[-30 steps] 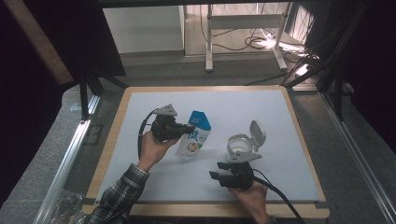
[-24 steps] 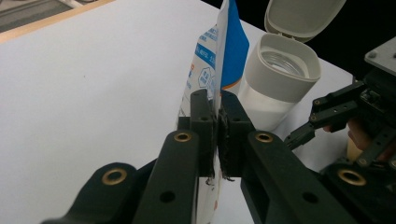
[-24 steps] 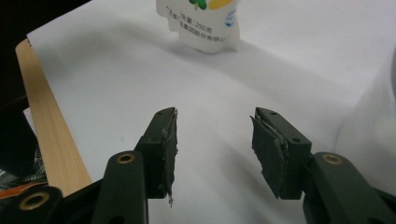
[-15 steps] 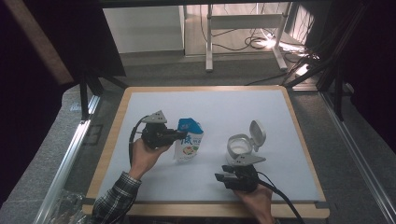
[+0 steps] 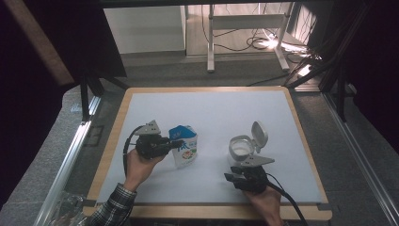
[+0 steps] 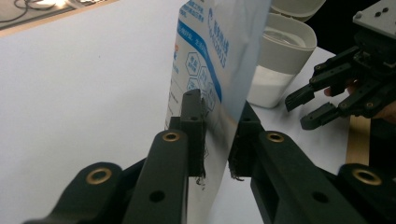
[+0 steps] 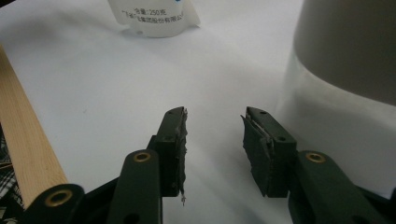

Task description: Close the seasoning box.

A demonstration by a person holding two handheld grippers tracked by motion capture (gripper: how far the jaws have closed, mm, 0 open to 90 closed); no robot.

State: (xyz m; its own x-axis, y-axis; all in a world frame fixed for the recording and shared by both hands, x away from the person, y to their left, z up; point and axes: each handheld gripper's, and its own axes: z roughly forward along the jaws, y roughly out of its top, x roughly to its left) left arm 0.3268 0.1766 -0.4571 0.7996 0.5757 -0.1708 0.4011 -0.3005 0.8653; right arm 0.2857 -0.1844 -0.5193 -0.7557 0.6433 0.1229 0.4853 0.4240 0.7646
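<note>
A blue and white pouch (image 5: 184,146) stands upright on the white table top (image 5: 211,117), left of the middle. My left gripper (image 5: 175,146) is shut on the pouch's side edge; up close its jaws pinch the pouch (image 6: 219,65) from both sides. A white jar (image 5: 241,149) with its hinged lid flipped open sits to the right, with white powder inside. My right gripper (image 5: 230,178) lies low near the front edge, just in front of the jar, open with nothing between its fingers (image 7: 173,140). The jar (image 7: 345,51) looms at that view's upper right.
A wooden rim (image 5: 207,212) frames the white table top. The right gripper (image 6: 336,93) shows past the jar (image 6: 280,56) in the left gripper view. A table frame and cables (image 5: 263,42) stand on the floor beyond the far edge.
My left gripper has carried the pouch toward the near-left side of the table. The right gripper stays by the jar, nearly still.
</note>
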